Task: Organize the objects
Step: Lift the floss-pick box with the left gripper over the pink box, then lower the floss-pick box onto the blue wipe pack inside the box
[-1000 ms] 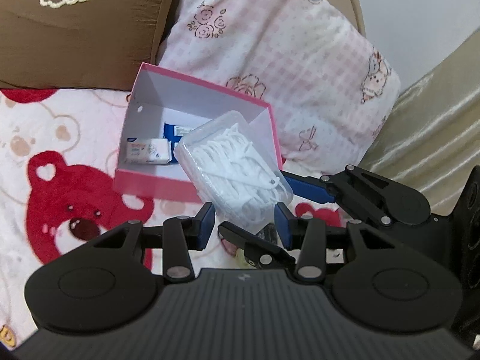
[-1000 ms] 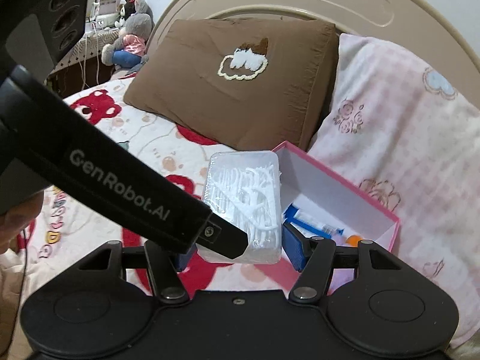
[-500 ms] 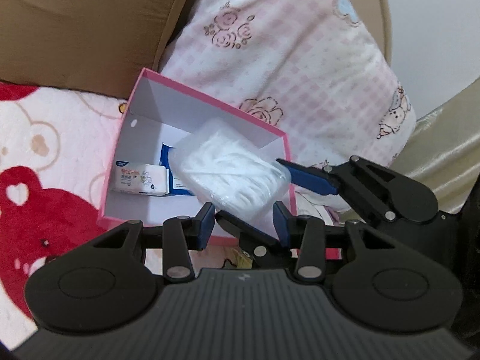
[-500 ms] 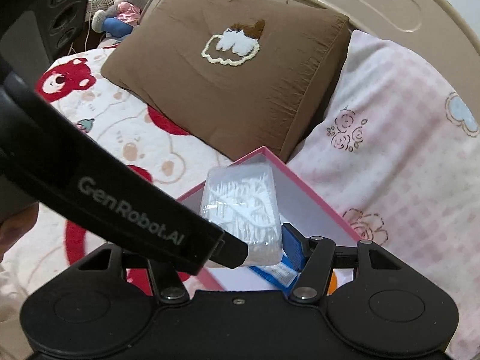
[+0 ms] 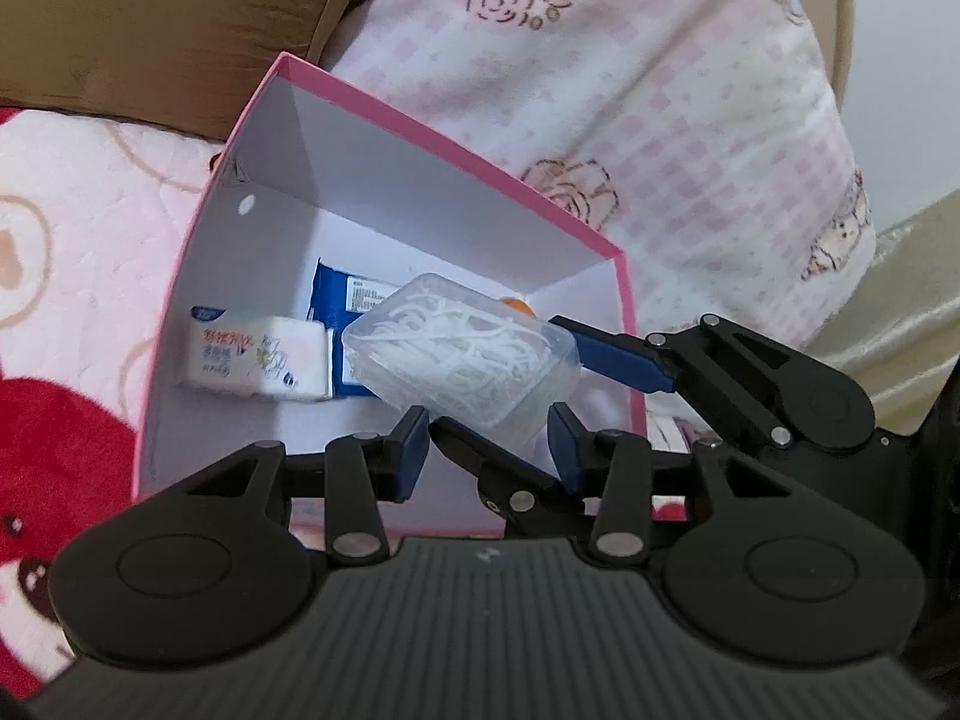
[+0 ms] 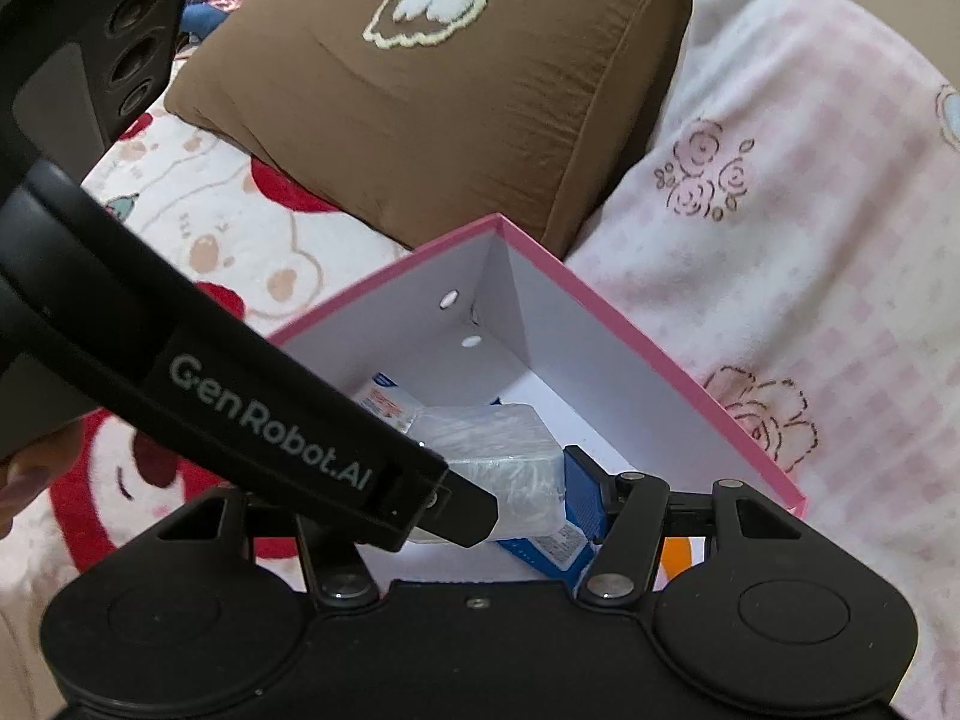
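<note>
A clear plastic case of white floss picks (image 5: 462, 360) hangs tilted inside the open pink box (image 5: 420, 126). My right gripper (image 5: 498, 372) is shut on it, one blue pad on its far end and the black finger under it. In the right wrist view the case (image 6: 486, 438) rests against the right pad, and the left gripper's finger (image 6: 300, 420) hides the other pad. My left gripper (image 5: 487, 444) stands just behind the case with its jaws a little apart. The right gripper's lower finger lies between them, and I see no pad pressing.
In the pink box (image 6: 660, 354) lie a white tissue packet (image 5: 258, 360), a blue packet (image 5: 336, 306) and something orange (image 5: 516, 305). A brown pillow (image 6: 450, 108) and a pink checked pillow (image 5: 630, 90) crowd its far sides. It sits on a bear-print blanket (image 5: 60, 276).
Both grippers moved forward and down together with the floss case. It hung above the box's near edge before and now sits low between the box walls.
</note>
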